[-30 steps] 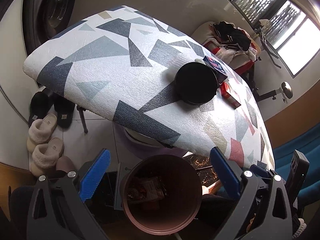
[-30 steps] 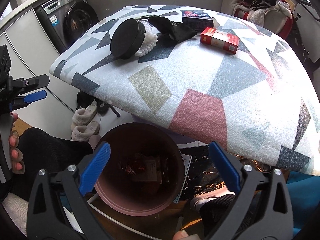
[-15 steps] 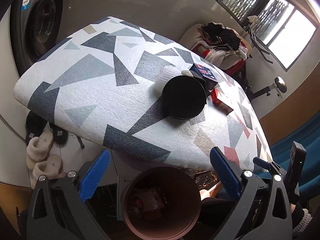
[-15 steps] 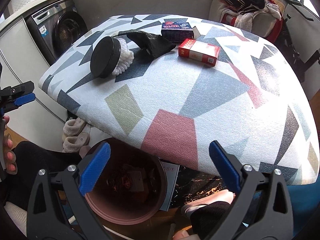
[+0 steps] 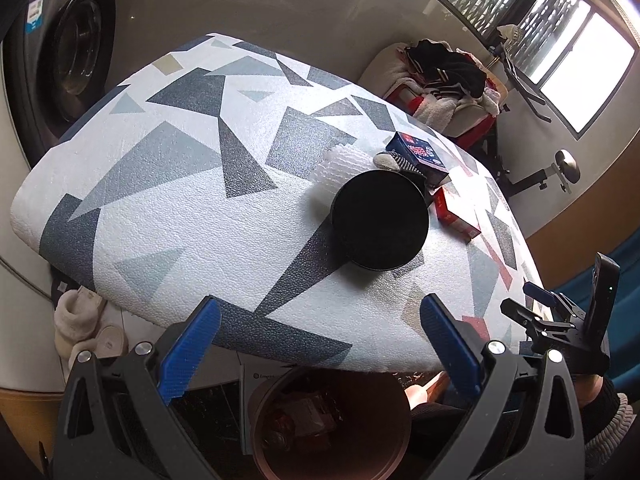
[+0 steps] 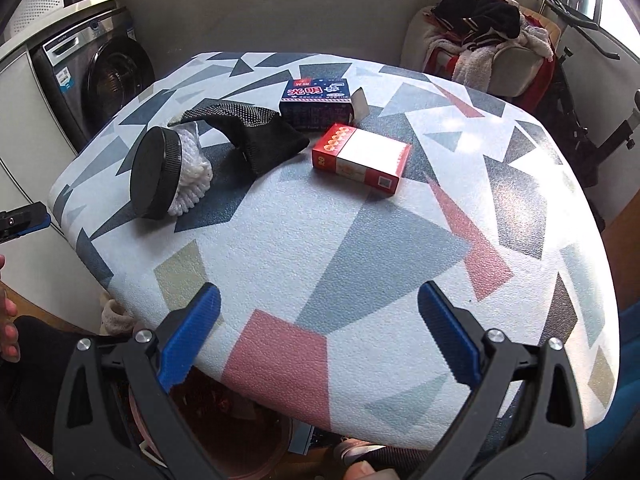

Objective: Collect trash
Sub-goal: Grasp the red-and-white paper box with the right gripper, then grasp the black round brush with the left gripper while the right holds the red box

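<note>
On the patterned table lie a red box, a dark blue box, a black glove, and a black round lid against white foam netting. The lid, blue box and red box also show in the left wrist view. A brown bin with wrappers inside stands under the table's near edge; it shows partly in the right wrist view. My left gripper is open and empty above the bin. My right gripper is open and empty over the table's near edge.
A washing machine stands at the left. A chair piled with clothes stands behind the table. Slippers lie on the floor at the left. An exercise machine is at the right.
Both grippers have risen and moved forward from over the bin toward the table top. The bin has slid toward the bottom of both views. Both stay open and empty.
</note>
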`<state>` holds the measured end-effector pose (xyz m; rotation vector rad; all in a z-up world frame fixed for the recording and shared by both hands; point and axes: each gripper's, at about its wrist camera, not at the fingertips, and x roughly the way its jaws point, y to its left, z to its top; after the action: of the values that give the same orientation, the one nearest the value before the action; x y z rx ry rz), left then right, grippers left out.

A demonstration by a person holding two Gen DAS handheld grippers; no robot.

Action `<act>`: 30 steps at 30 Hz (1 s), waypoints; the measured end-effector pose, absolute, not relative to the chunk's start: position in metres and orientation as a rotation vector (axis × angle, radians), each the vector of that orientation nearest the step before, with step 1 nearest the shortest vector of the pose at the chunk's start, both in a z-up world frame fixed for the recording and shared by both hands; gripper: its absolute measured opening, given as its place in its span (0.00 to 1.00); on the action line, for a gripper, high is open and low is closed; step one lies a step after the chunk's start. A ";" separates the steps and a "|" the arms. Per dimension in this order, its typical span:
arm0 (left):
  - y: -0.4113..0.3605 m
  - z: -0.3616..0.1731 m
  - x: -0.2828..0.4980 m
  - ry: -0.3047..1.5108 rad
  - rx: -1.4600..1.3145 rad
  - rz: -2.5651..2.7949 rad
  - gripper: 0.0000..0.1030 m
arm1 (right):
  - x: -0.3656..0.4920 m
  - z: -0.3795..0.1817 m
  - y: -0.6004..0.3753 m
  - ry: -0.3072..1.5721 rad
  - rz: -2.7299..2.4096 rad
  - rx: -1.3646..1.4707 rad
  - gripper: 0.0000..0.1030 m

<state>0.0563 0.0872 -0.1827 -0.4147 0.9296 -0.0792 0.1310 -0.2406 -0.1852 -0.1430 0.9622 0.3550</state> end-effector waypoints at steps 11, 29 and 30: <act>0.092 -0.191 0.082 0.932 -0.444 -0.075 0.95 | 0.241 -0.195 -0.232 0.969 0.267 -0.032 0.95; 0.076 -0.200 0.106 0.948 -0.408 -0.095 0.95 | 0.297 -0.231 -0.227 1.078 0.147 0.038 0.87; 0.072 -0.200 0.110 0.949 -0.394 -0.101 0.95 | 0.291 -0.228 -0.227 1.064 0.171 0.030 0.87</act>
<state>0.1099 0.0715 -0.1995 -0.3943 0.9493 -0.1009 0.2913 -0.2267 -0.2283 0.0296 1.0637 0.1706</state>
